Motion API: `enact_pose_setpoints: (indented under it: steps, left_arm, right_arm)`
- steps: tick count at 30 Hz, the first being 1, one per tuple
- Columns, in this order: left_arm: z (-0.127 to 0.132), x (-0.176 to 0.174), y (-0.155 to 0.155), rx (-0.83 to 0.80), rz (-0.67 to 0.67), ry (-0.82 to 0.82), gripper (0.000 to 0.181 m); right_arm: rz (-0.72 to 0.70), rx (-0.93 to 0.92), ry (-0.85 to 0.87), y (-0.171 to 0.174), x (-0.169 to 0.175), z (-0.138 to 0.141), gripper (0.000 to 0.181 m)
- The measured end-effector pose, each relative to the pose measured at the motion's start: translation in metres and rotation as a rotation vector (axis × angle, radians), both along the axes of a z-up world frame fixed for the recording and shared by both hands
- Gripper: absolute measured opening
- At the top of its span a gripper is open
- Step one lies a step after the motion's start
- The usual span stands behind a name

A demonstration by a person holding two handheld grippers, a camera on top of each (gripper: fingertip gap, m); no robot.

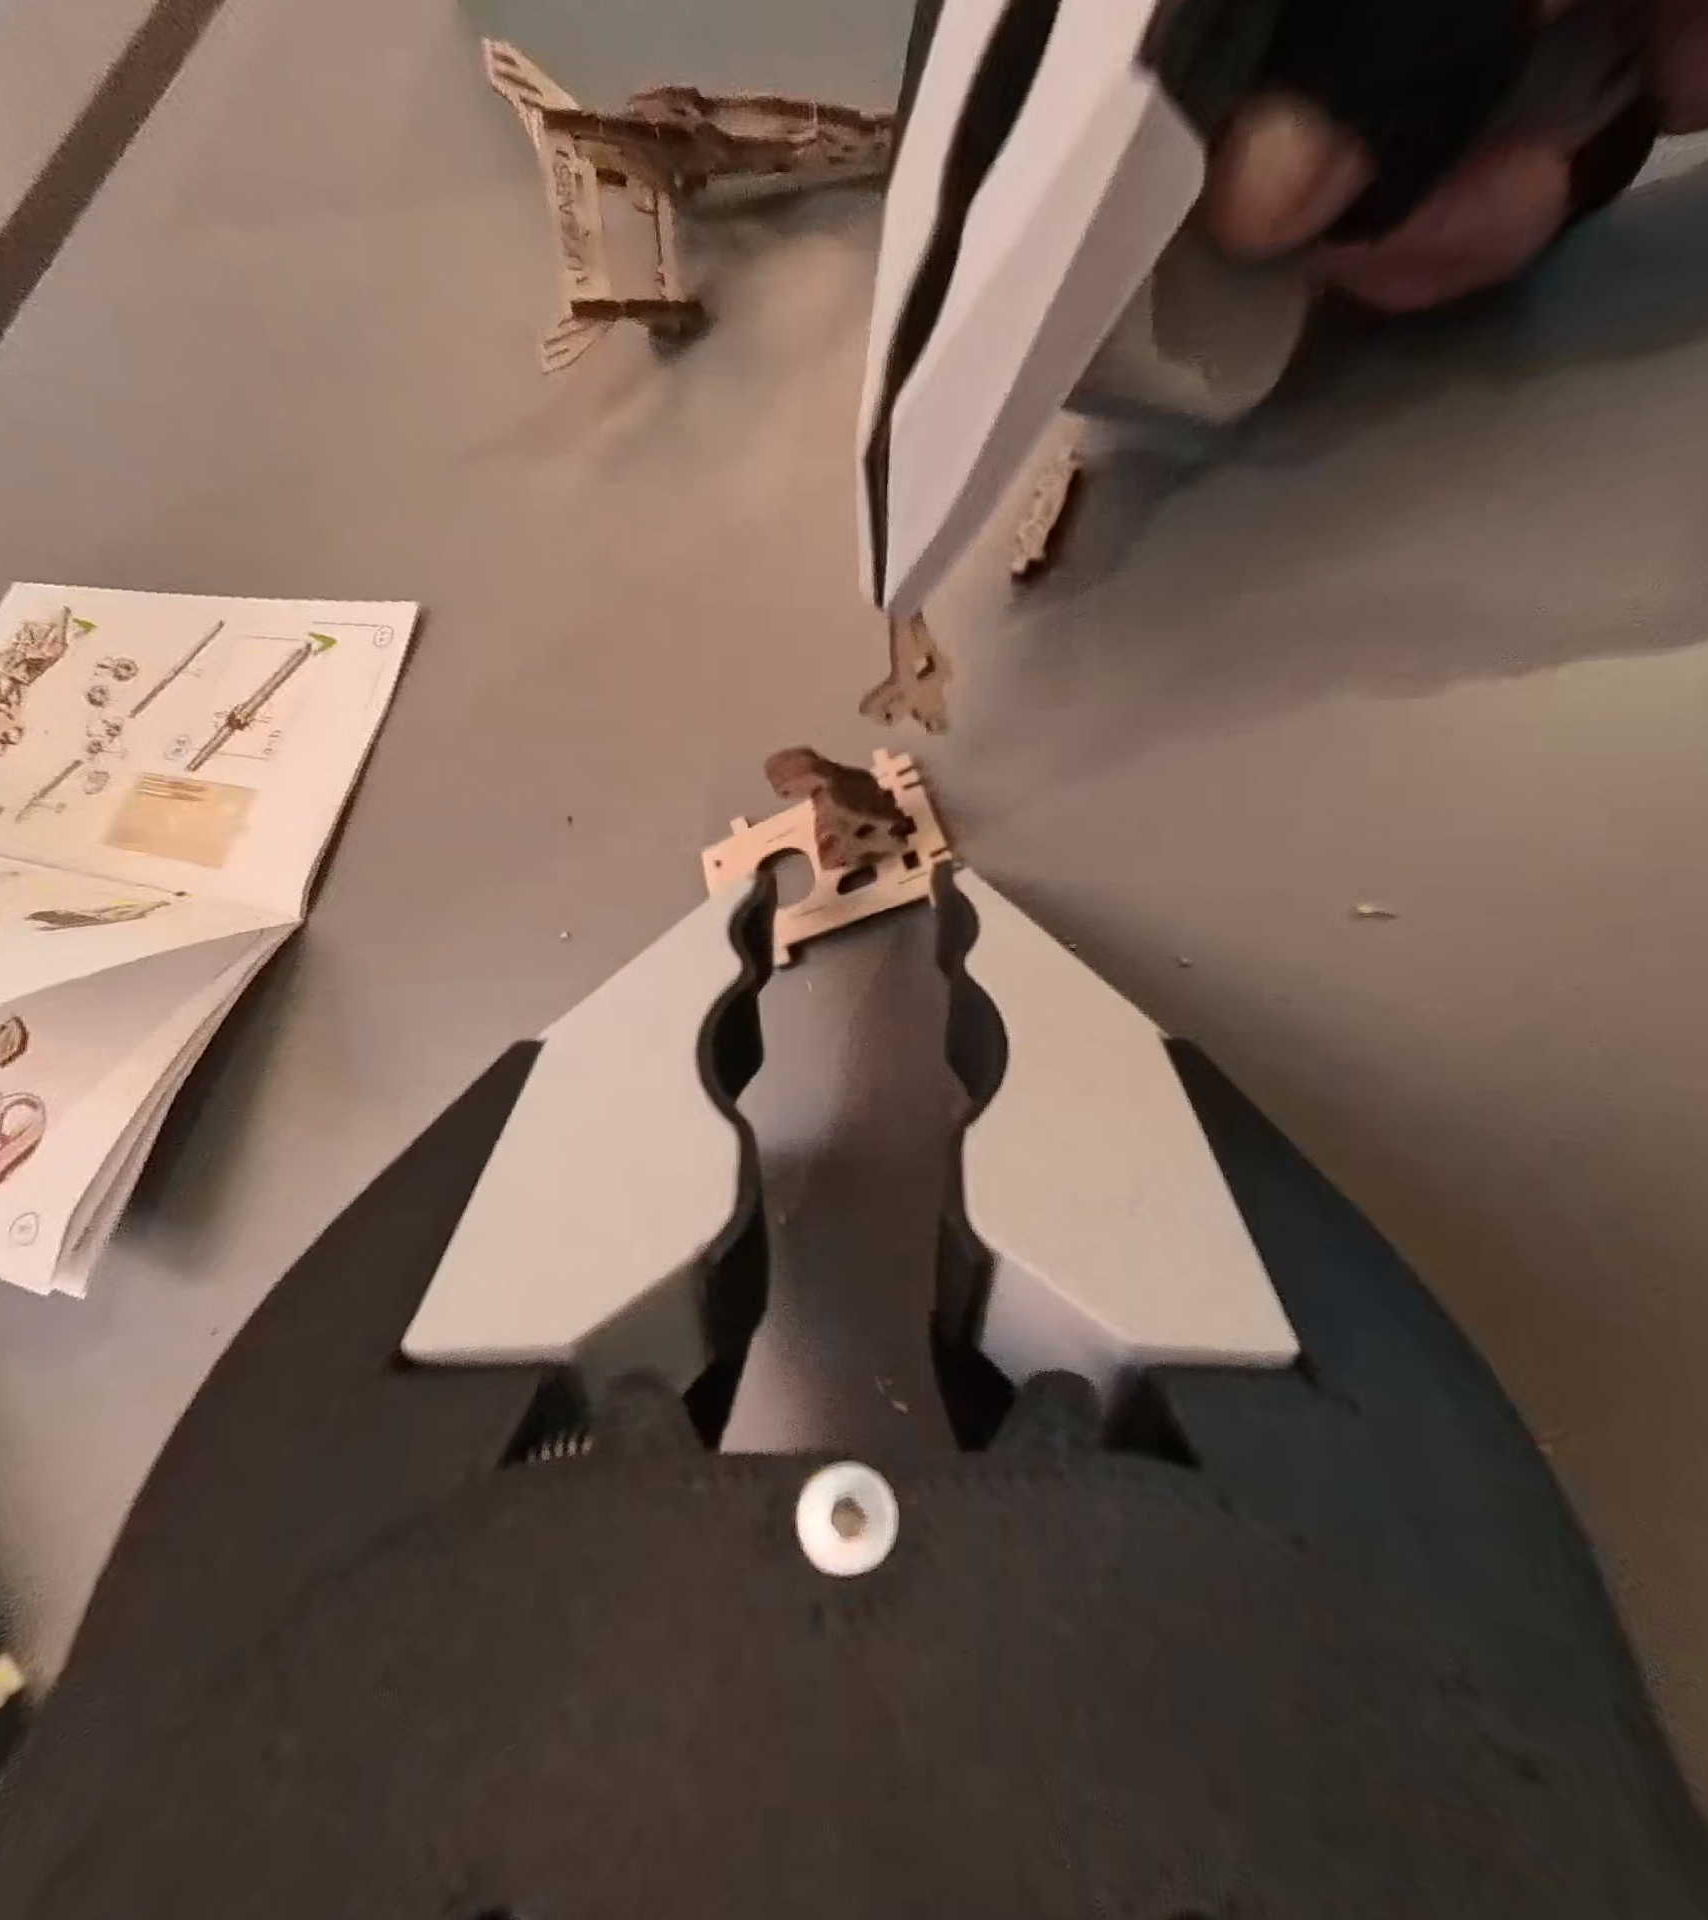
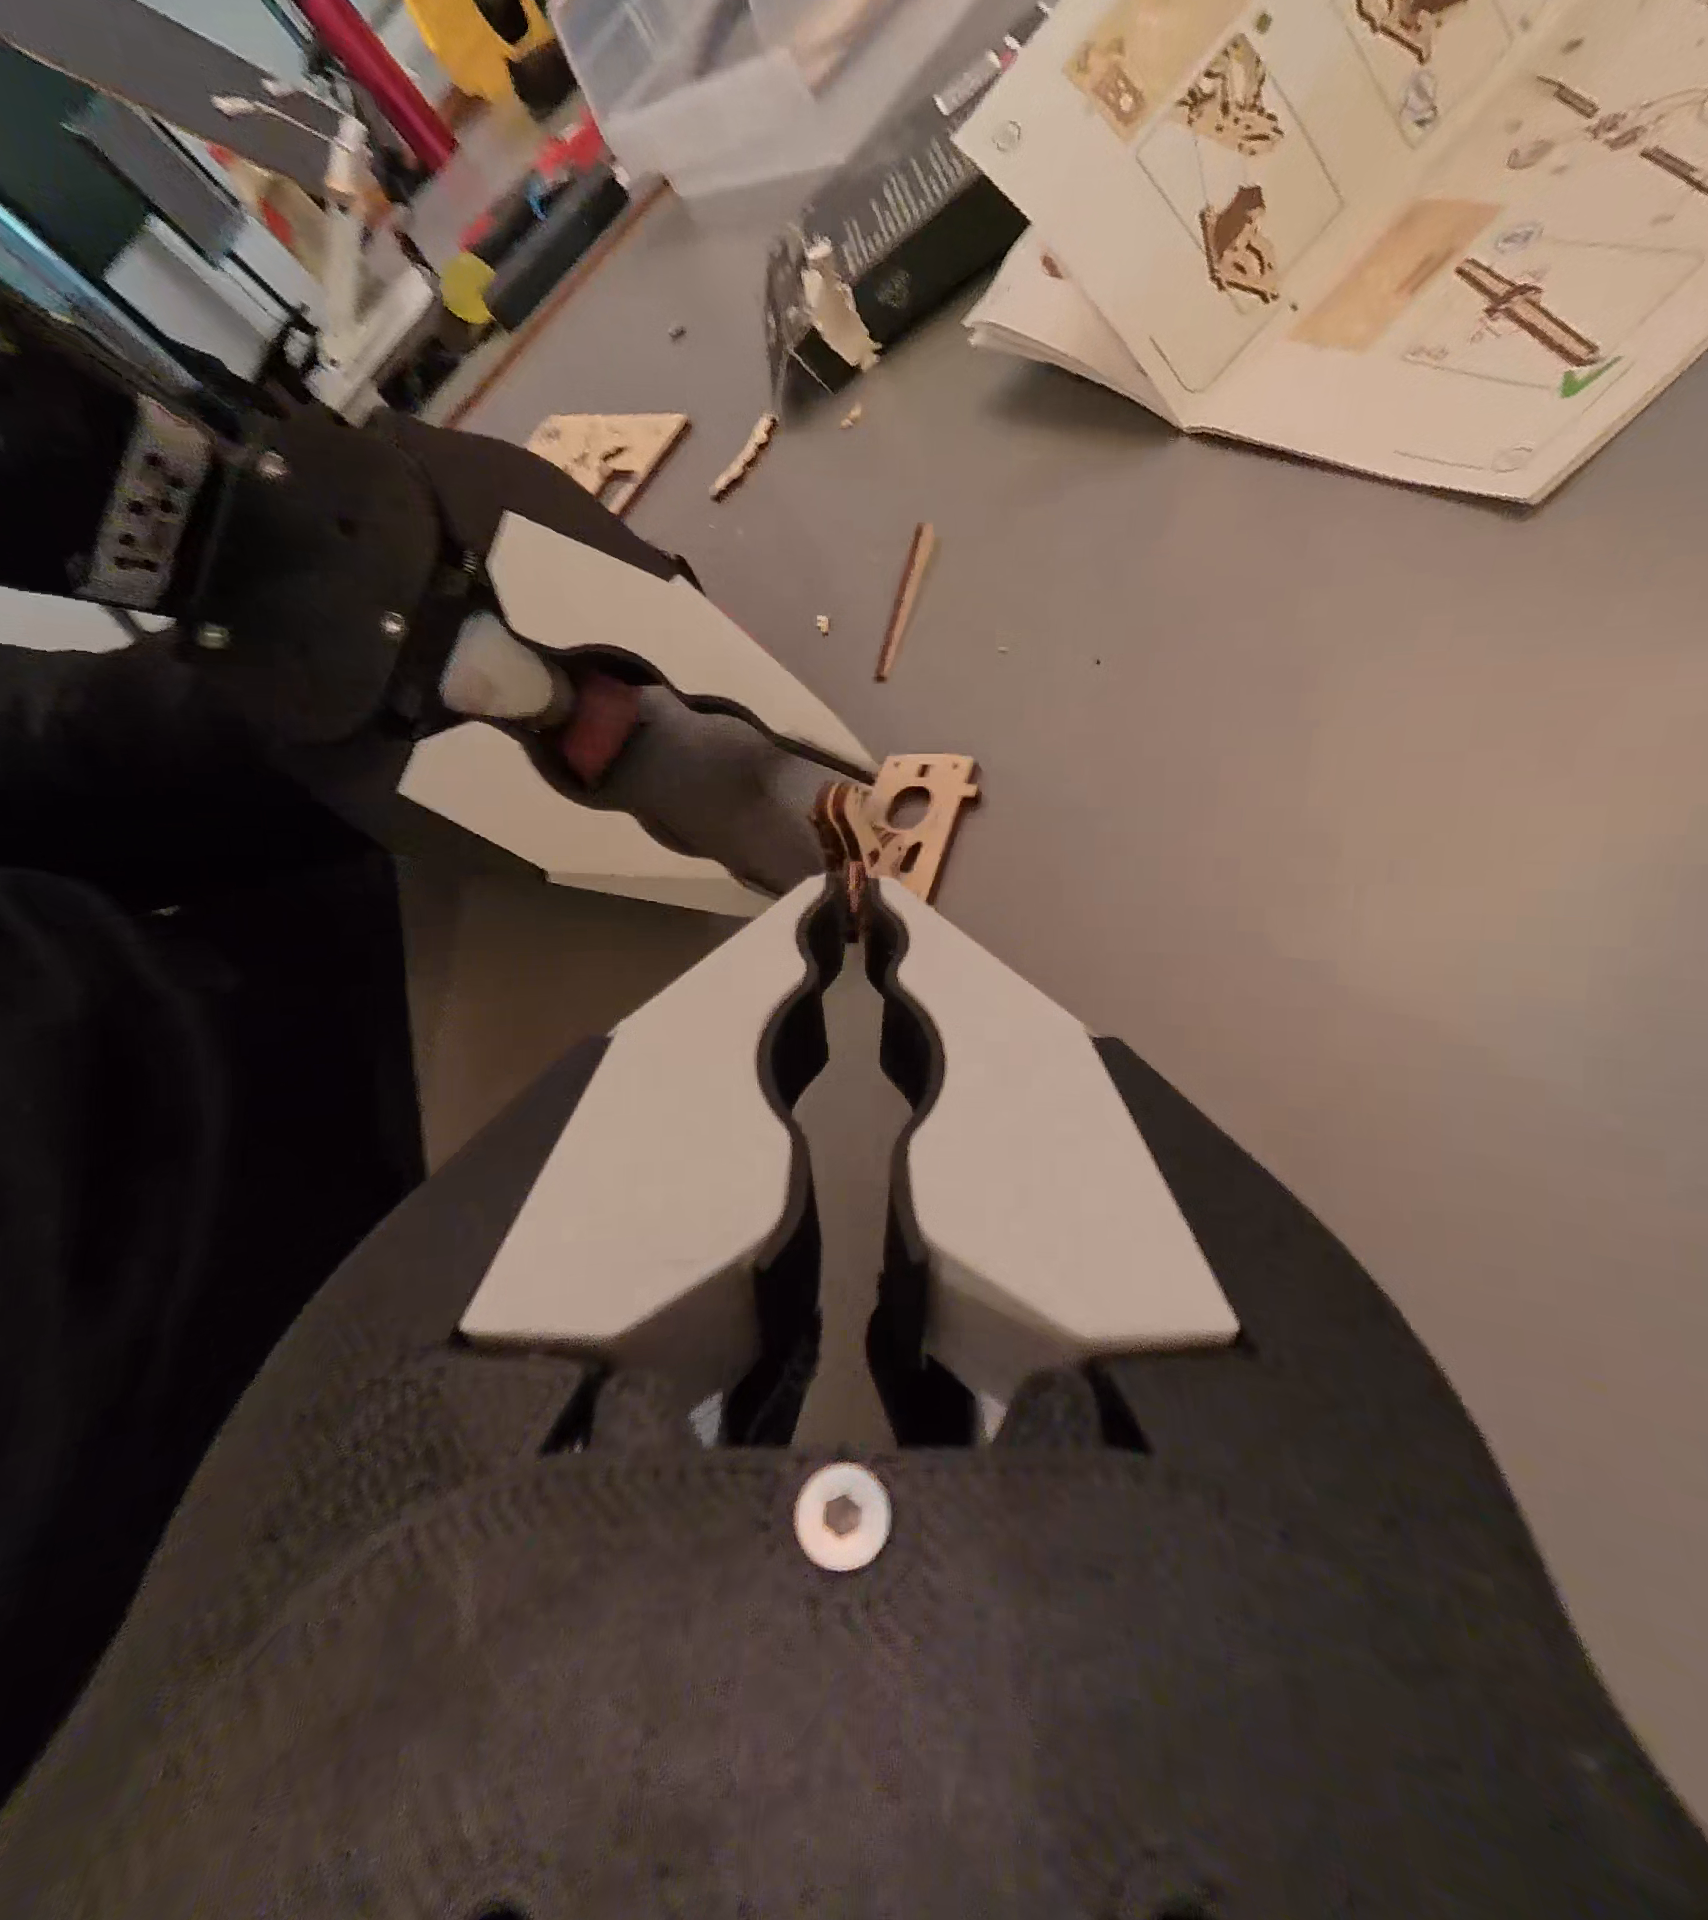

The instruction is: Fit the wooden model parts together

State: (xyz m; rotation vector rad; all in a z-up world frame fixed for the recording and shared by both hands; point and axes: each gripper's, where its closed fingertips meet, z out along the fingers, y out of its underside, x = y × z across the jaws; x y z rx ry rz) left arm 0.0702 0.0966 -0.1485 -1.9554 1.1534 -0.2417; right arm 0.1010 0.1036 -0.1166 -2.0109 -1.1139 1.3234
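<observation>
My left gripper (image 1: 858,885) is shut on a flat pale wooden plate (image 1: 808,868) with a round hole, held by its two side edges just above the grey table. A dark brown wooden part (image 1: 834,802) stands slotted on the plate. My right gripper (image 2: 850,896) is shut on a small wooden piece (image 2: 848,914). In the left wrist view it (image 1: 886,601) comes down from the upper right with the piece (image 1: 907,677) hanging below its tips, a short way above the plate. The right wrist view shows the plate (image 2: 928,821) just beyond my right fingertips, with the left gripper (image 2: 829,831) on it.
An open instruction booklet (image 1: 154,831) lies left of the plate, also seen in the right wrist view (image 2: 1401,260). A partly built wooden model (image 1: 642,208) stands farther back. A torn black box (image 2: 891,260), a cut wooden sheet (image 2: 611,447) and a thin stick (image 2: 904,603) lie on the table (image 2: 1349,831). The left gripper's tips are roughly 5 cm from the right gripper's.
</observation>
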Motion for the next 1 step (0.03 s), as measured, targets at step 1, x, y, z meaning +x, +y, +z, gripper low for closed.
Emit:
enact_pose_setpoints:
  steps: [1]
  left_arm:
    - [-0.0012,0.0011,-0.0004,-0.016,0.000,-0.002,0.025]
  right_arm:
    - [-0.010,0.017,-0.031,0.0019,-0.0014,-0.0038,0.001]
